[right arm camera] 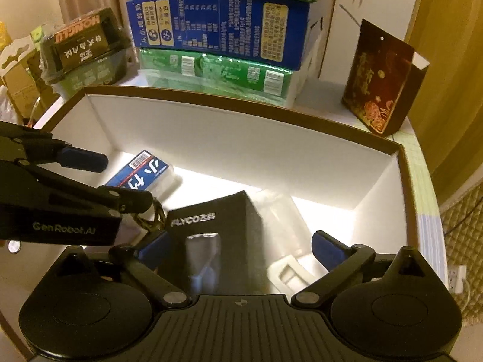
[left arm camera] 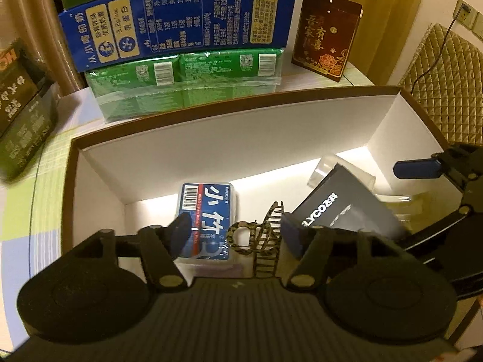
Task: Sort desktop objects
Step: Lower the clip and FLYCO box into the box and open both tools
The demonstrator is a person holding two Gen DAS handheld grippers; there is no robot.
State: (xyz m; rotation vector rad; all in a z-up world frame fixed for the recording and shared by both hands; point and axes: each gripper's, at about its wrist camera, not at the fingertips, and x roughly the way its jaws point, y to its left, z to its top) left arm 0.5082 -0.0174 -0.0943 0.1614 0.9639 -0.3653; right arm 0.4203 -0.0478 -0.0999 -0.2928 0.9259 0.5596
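A white-lined cardboard box (left arm camera: 229, 126) with a brown rim holds the items. My left gripper (left arm camera: 235, 235) hangs open inside it. A tortoiseshell hair clip (left arm camera: 259, 241) lies between its blue pads, the left pad standing apart from it. Just behind lies a blue floss case (left arm camera: 208, 211). My right gripper (right arm camera: 238, 249) is open wide over a black FLYCO box (right arm camera: 214, 235), which leans on a clear plastic container (right arm camera: 280, 220). The right pad is well clear of that box. One left finger (right arm camera: 84, 158) shows in the right wrist view, above the floss case (right arm camera: 142, 175).
Behind the box stand a blue milk carton (left arm camera: 178, 21) on green packs (left arm camera: 187, 84), a dark red pouch (left arm camera: 326, 33) to the right and a dark green carton (left arm camera: 21, 105) to the left. A quilted chair back (left arm camera: 446, 81) is at far right.
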